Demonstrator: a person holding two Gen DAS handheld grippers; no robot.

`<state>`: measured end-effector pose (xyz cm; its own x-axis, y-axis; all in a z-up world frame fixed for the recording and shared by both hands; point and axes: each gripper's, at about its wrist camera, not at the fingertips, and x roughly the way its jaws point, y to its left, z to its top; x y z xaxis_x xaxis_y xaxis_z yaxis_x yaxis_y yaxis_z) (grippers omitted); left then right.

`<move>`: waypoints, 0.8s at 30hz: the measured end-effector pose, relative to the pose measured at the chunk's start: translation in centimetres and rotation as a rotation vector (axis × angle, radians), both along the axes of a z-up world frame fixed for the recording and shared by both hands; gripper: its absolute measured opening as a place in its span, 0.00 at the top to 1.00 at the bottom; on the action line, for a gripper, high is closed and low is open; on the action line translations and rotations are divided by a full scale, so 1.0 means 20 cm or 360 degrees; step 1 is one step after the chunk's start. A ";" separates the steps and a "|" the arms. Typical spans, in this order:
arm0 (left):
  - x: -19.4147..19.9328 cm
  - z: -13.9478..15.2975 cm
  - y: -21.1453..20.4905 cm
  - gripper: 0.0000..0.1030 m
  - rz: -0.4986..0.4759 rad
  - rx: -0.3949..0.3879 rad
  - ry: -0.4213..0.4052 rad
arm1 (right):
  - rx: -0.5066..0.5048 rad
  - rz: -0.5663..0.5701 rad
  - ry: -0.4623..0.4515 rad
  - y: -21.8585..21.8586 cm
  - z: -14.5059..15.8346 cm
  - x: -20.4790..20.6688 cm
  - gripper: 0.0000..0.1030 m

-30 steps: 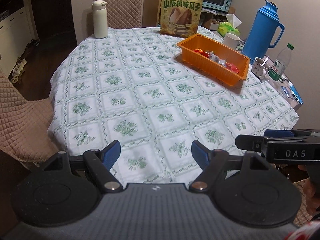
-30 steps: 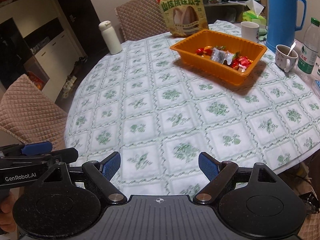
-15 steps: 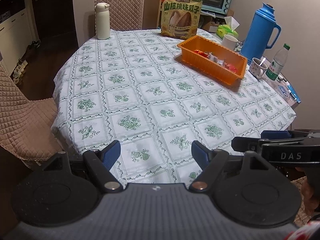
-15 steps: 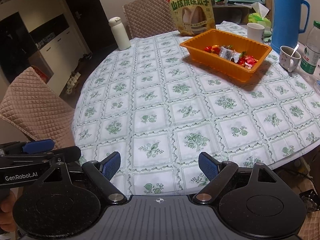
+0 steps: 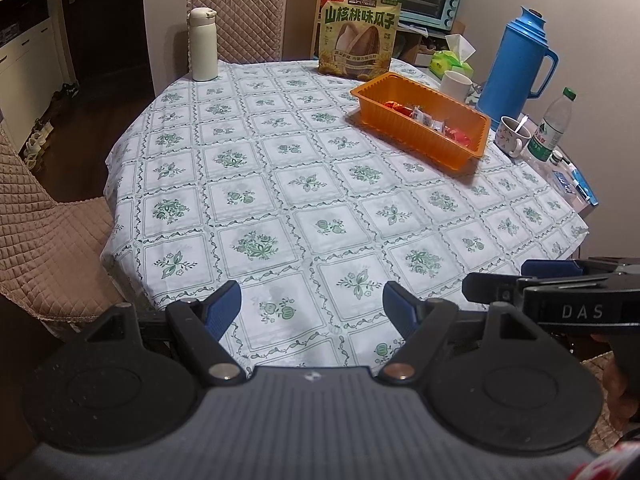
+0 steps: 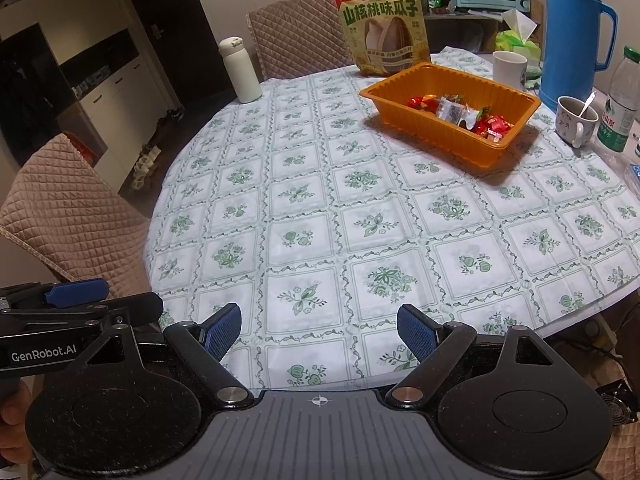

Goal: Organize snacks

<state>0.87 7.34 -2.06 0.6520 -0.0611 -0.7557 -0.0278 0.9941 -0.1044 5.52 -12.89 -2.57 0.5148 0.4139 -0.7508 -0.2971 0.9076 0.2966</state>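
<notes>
Left gripper [image 5: 312, 306] wide, empty; right gripper [image 6: 319, 330] wide, empty; snacks [image 6: 460, 114] in orange tray [image 6: 420, 120].

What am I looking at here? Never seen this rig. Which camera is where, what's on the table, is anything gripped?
No robot arm: a person holds a two-finger gripper in each hand, each with a fisheye camera looking along its fingers. One picture comes from the left gripper, the other from the right gripper; each also shows its neighbour at the edge. Both are open with nothing between the blue pads, held over the near edge of a round table with a floral cloth. Across it sit an orange tray of wrapped snacks, a big seed bag standing behind it, a white flask, a blue thermos, two mugs and a water bottle. Nothing is held.
</notes>
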 end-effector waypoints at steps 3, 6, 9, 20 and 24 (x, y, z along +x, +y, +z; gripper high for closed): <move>0.00 0.00 0.00 0.26 0.0001 0.0000 0.0000 | 0.0000 0.0001 -0.0002 0.00 0.00 0.00 0.18; 0.00 0.00 0.00 0.26 0.0001 0.0000 0.0000 | 0.0000 0.0003 -0.0005 0.00 0.01 0.00 0.18; 0.00 0.00 0.00 0.26 -0.0001 0.0000 0.0000 | -0.0001 0.0003 -0.0006 0.00 0.01 0.00 0.18; 0.01 0.01 0.01 0.26 0.0005 -0.0003 -0.0001 | -0.0006 0.0009 -0.0008 0.02 0.02 0.01 0.18; 0.01 0.01 0.02 0.26 0.0011 -0.0004 -0.0002 | -0.0006 0.0011 -0.0010 0.02 0.02 0.02 0.18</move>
<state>1.08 7.70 -1.94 0.6535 -0.0585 -0.7546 -0.0345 0.9937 -0.1069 5.83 -12.42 -2.13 0.5167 0.4145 -0.7491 -0.3052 0.9067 0.2912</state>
